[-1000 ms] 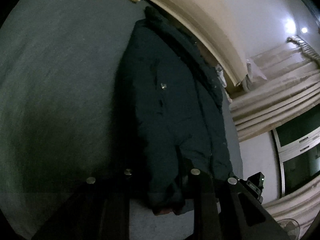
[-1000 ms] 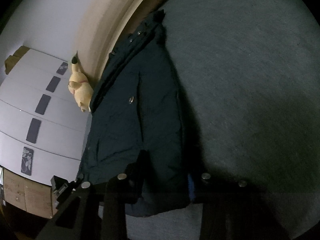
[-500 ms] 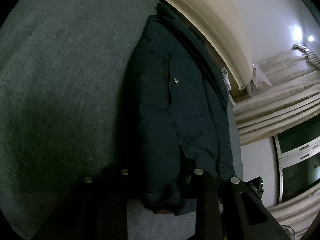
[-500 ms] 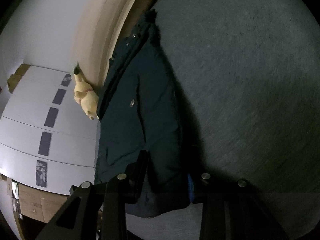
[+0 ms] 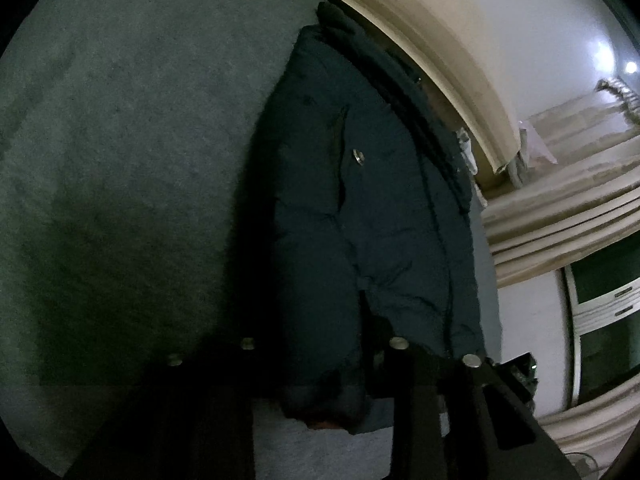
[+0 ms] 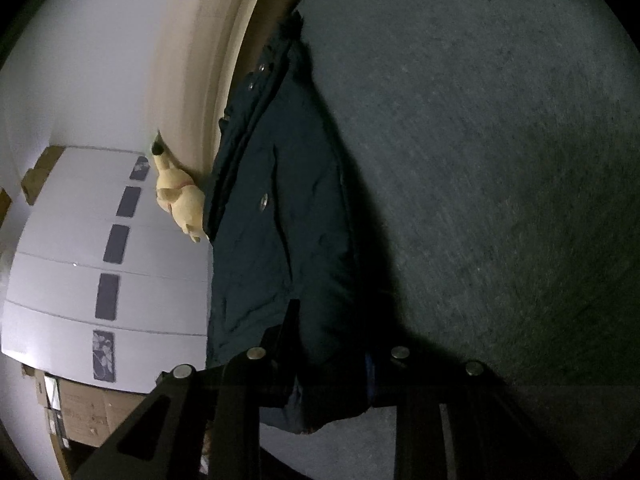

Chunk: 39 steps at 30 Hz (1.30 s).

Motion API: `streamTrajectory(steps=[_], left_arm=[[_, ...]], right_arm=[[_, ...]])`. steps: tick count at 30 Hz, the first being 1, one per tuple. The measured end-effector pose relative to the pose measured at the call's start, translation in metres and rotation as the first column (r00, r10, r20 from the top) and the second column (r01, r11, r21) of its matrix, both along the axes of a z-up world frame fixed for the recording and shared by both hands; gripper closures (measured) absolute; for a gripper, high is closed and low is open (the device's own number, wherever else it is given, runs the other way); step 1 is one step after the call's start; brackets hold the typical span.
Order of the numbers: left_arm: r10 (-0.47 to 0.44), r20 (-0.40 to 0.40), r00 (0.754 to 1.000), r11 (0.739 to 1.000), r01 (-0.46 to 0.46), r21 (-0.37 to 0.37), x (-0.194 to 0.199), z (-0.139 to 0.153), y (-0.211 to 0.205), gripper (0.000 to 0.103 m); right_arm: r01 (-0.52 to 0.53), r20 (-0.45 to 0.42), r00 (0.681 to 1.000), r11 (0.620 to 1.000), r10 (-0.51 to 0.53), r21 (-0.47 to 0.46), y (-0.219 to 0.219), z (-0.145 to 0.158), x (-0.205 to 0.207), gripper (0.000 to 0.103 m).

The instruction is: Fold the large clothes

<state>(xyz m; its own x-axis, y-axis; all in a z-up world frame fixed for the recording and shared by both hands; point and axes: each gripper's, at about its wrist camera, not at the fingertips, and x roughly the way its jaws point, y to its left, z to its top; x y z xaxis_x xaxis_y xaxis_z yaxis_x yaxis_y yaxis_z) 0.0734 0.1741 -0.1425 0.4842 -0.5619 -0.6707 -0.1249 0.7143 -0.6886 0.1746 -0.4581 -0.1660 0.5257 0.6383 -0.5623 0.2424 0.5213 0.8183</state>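
Right hand-held gripper (image 6: 328,384) closing, jacket (image 6: 280,240) between

dim rm: grey bed (image 5: 120,160), beige headboard (image 5: 440,40), curtains (image 5: 560,208), white wardrobe (image 6: 80,240).

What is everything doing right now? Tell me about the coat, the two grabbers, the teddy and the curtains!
Coat: dark, lying along the grey bed, near end pinched by both grabbers.
Left gripper: shut on the coat's end.
Right gripper: has just been closing, now shut on the coat.
Snap button: unfastened, showing on the front.
Teddy: lying by the headboard.
Curtains: hanging beside a dark window.
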Motion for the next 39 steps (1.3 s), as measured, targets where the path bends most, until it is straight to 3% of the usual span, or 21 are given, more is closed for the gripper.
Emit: streamTrajectory(steps=[3,8,19,29,39], left_arm=[[-0.018,0.017,1.000,0.996,0.016,0.090,-0.001,0.011,-0.012,0.082],[-0.036,0.038,0.999,0.976,0.027,0.217,-0.006,0.026,-0.026,0.083],[-0.072,0.059,0.996,0.922,0.043,0.385,-0.022,0.036,-0.048,0.083],[-0.070,0.056,0.996,0.904,0.040,0.425,-0.023,0.041,-0.058,0.083],[-0.075,0.071,0.995,0.897,0.036,0.440,-0.040,0.039,-0.060,0.083]], right_arm=[[-0.027,0.008,1.000,0.999,0.027,-0.043,0.007,0.005,0.000,0.085],[-0.040,0.009,0.999,0.996,0.041,-0.074,0.011,0.008,-0.002,0.086],[-0.084,0.003,0.996,0.977,0.086,-0.194,0.018,0.017,-0.006,0.086],[-0.105,0.002,0.994,0.953,0.110,-0.285,0.027,0.025,-0.013,0.087],[-0.100,0.015,0.994,0.947,0.110,-0.306,0.028,0.030,-0.032,0.087]])
